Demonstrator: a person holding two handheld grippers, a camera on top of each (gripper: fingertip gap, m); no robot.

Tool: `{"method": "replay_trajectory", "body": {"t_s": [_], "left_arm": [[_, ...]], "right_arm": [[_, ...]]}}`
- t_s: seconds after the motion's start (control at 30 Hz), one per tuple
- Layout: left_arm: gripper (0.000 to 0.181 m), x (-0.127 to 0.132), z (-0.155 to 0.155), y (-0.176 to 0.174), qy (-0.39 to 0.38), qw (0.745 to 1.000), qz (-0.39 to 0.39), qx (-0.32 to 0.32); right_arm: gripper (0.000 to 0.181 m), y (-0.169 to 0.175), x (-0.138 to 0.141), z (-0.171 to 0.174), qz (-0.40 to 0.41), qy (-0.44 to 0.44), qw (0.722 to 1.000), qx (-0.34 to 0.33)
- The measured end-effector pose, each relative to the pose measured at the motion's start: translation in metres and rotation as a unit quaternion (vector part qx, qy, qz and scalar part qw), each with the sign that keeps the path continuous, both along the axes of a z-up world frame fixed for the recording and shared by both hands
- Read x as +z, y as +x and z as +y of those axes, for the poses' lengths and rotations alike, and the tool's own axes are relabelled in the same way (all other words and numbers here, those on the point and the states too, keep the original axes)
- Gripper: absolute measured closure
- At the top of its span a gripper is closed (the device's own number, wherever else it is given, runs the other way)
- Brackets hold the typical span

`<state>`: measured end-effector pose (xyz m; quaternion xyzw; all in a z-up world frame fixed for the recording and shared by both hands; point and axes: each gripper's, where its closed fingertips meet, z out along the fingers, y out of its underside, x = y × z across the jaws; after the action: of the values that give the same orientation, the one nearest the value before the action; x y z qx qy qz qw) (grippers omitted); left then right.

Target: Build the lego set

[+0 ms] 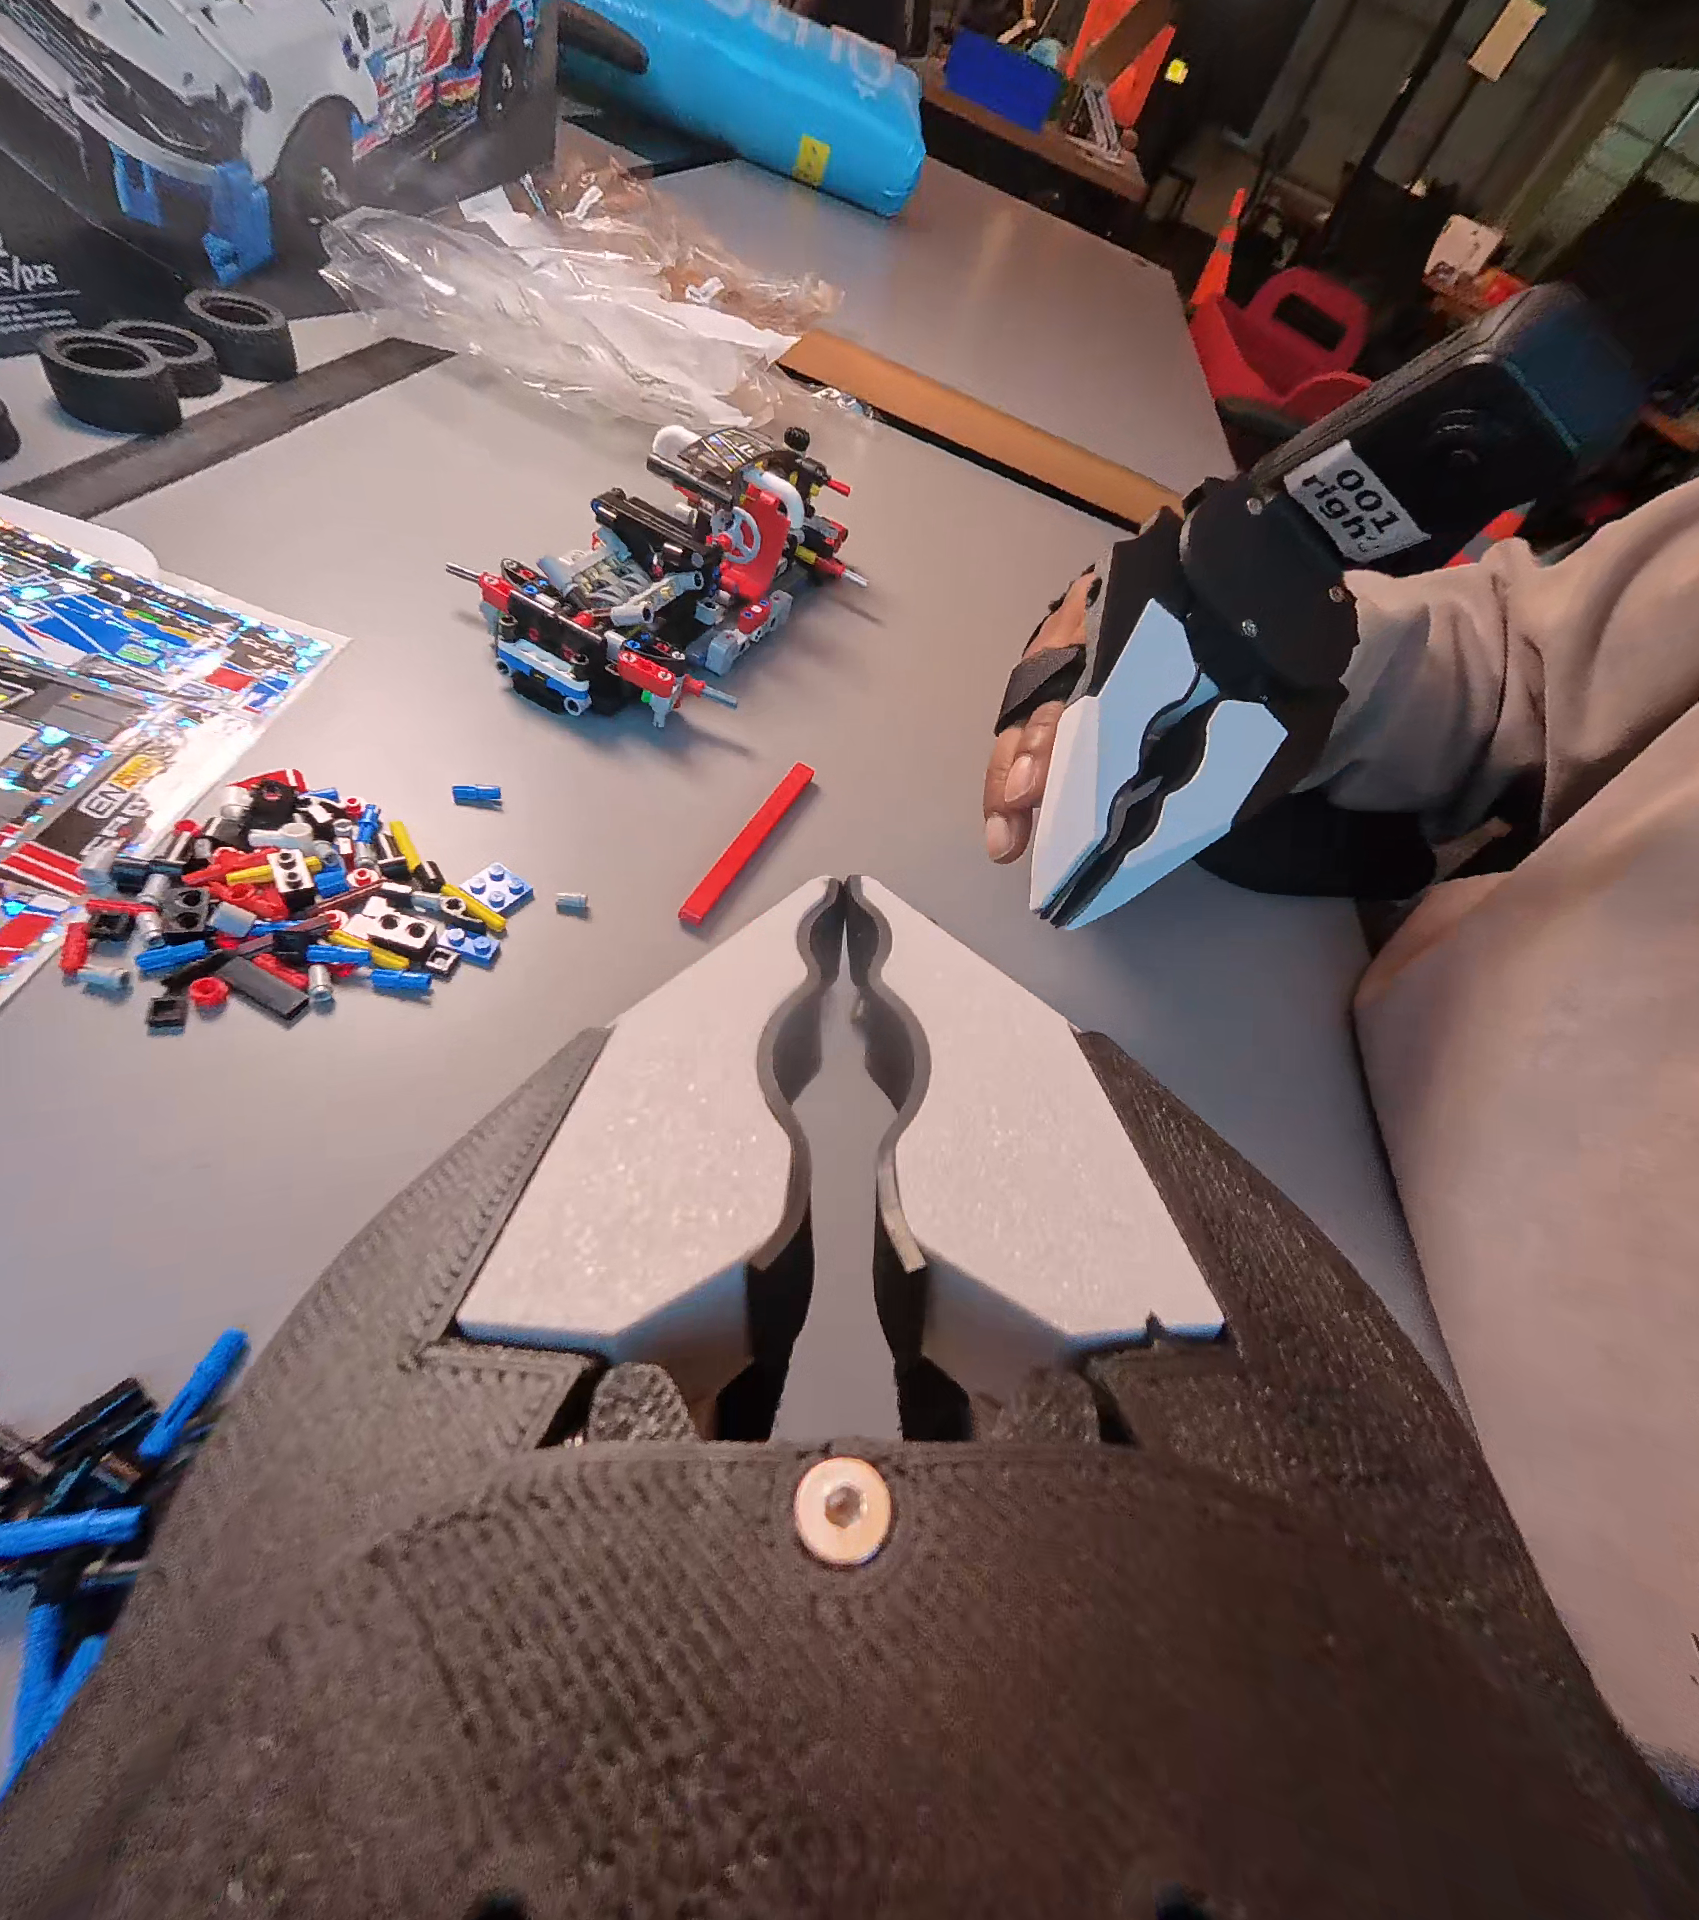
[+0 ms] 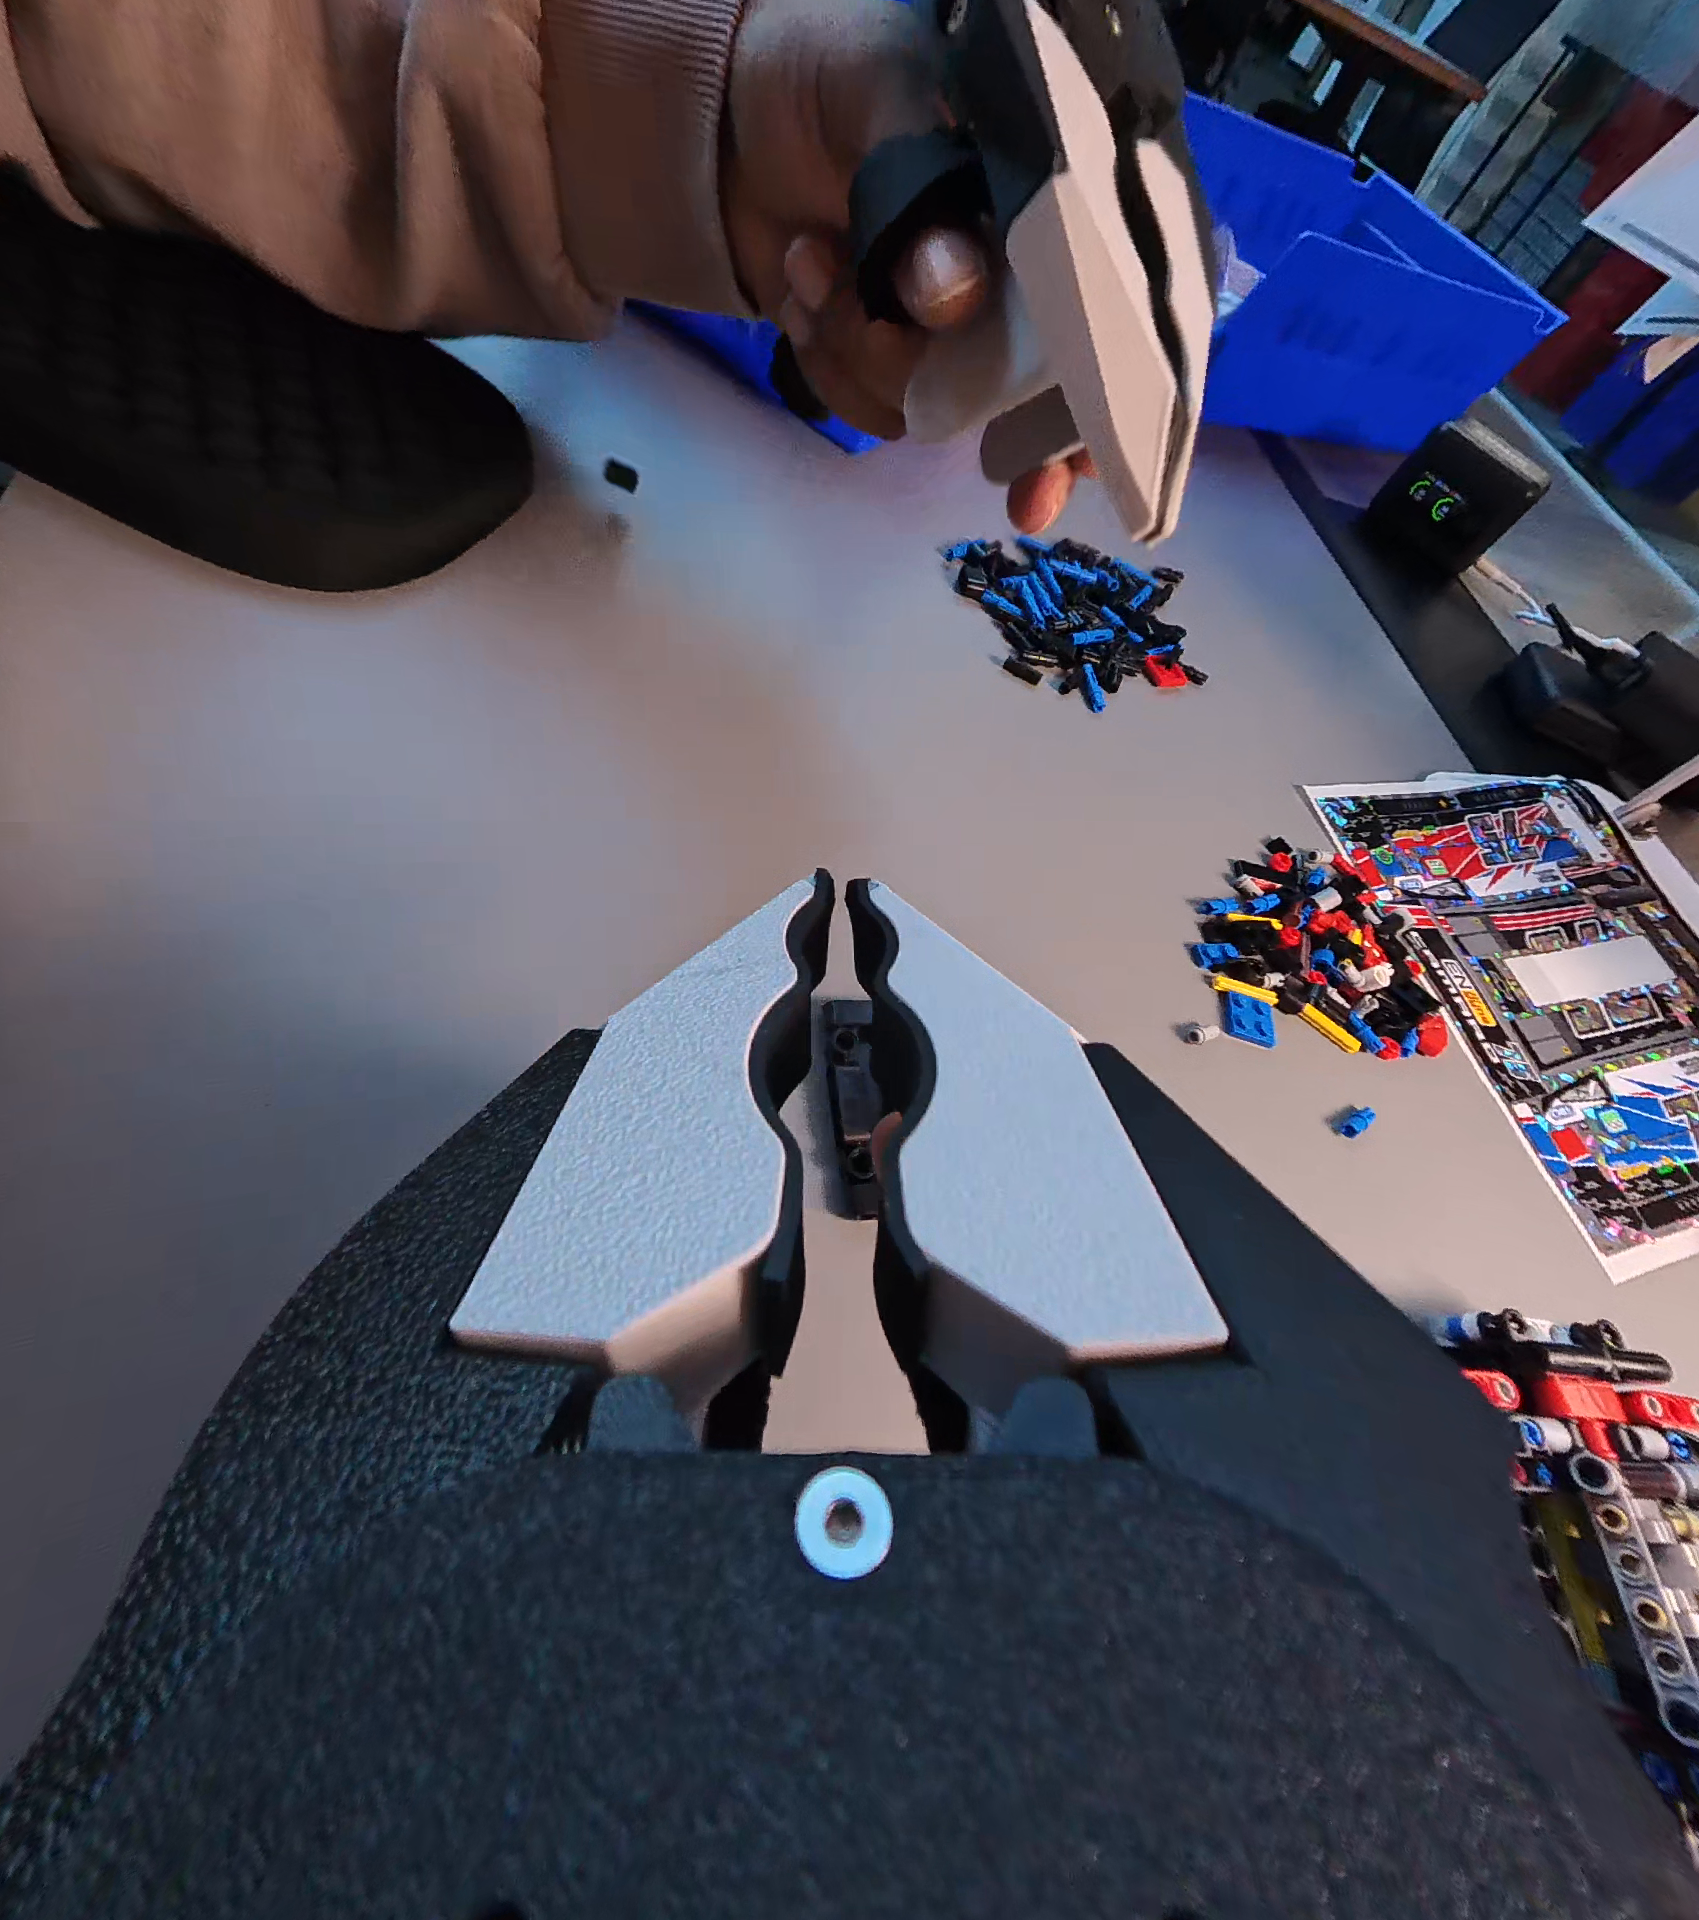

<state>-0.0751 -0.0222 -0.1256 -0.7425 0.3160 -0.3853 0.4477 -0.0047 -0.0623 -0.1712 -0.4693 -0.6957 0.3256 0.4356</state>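
The left gripper (image 1: 843,894), grey-fingered in a black printed shell, hovered over the grey table (image 1: 409,1195) with its jaws pressed together at the tips and nothing between them. The right gripper (image 2: 840,894) had its jaws nearly together – a small black lego piece (image 2: 853,1107) sat gripped in the hollow between its fingers. In the left wrist view the half-built red, black and grey lego car chassis (image 1: 663,597) stood on the table, far from the left gripper, with a long thin red lego bar (image 1: 747,844) lying nearer, and a mixed heap of small coloured lego parts (image 1: 289,894) to the left, touching the shiny sticker sheet (image 1: 45,727) – four black rubber tyres (image 1: 112,379) lay beyond
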Motion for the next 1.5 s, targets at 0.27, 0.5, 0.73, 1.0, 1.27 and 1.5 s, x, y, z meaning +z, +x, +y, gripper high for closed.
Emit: {"method": "replay_trajectory", "body": {"t_s": [0.27, 0.5, 0.73, 1.0, 1.27, 1.5], "left_arm": [[0.163, -0.026, -0.059, -0.088, -0.013, 0.969, 0.232, 0.084], [0.159, -0.087, -0.096, -0.152, -0.096, 0.904, 0.325, 0.26], [0.155, -0.111, -0.083, -0.168, -0.113, 0.875, 0.286, 0.374], [0.176, -0.106, -0.066, -0.119, -0.055, 0.918, 0.284, 0.27], [0.176, -0.055, -0.054, 0.066, 0.151, 0.962, 0.225, -0.031], [0.176, -0.054, -0.051, 0.098, 0.182, 0.952, 0.22, -0.106]], "right_arm": [[0.179, 0.021, -0.002, 0.002, 0.001, -0.014, 1.0, -0.017], [0.178, 0.032, 0.007, 0.011, 0.027, -0.037, 0.998, -0.044], [0.178, 0.037, 0.008, 0.012, 0.03, -0.046, 0.997, -0.054], [0.179, 0.036, 0.01, 0.013, 0.043, -0.051, 0.996, -0.063], [0.165, 0.003, 0.004, -0.017, 0.024, -0.065, 0.998, 0.005], [0.173, 0.017, -0.002, -0.013, 0.014, -0.064, 0.998, -0.001]]}}
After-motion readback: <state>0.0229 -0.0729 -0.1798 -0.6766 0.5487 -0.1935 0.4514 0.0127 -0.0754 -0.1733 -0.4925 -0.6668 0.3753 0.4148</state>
